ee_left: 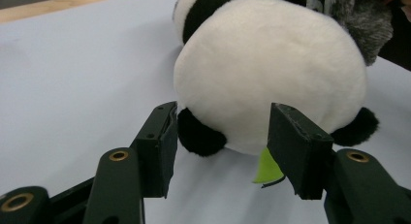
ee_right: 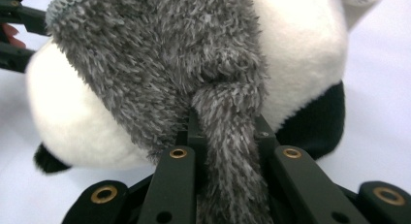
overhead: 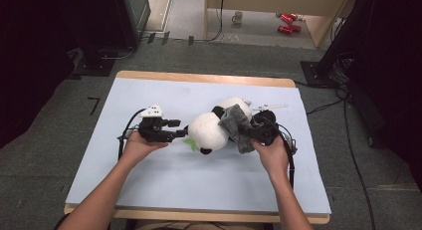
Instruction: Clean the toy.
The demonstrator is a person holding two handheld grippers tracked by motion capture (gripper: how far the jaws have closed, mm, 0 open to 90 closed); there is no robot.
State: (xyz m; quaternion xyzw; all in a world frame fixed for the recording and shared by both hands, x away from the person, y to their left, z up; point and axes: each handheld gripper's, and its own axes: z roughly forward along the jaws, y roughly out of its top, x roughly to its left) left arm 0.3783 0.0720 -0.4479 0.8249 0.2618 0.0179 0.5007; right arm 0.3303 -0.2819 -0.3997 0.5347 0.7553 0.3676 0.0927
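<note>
A plush panda lies on the pale blue table top, white body toward my left gripper, head farther back. A grey fuzzy cloth drapes over its right side. My left gripper is open, its jaws either side of the panda's rump, close to a black foot and a green tag. My right gripper is shut on a fold of the grey cloth, which hangs between its jaws against the panda.
The table's wooden edge runs along the back. Beyond it on the floor stand a mug and red objects. Dark equipment flanks both sides, with cables on the carpet at the right.
</note>
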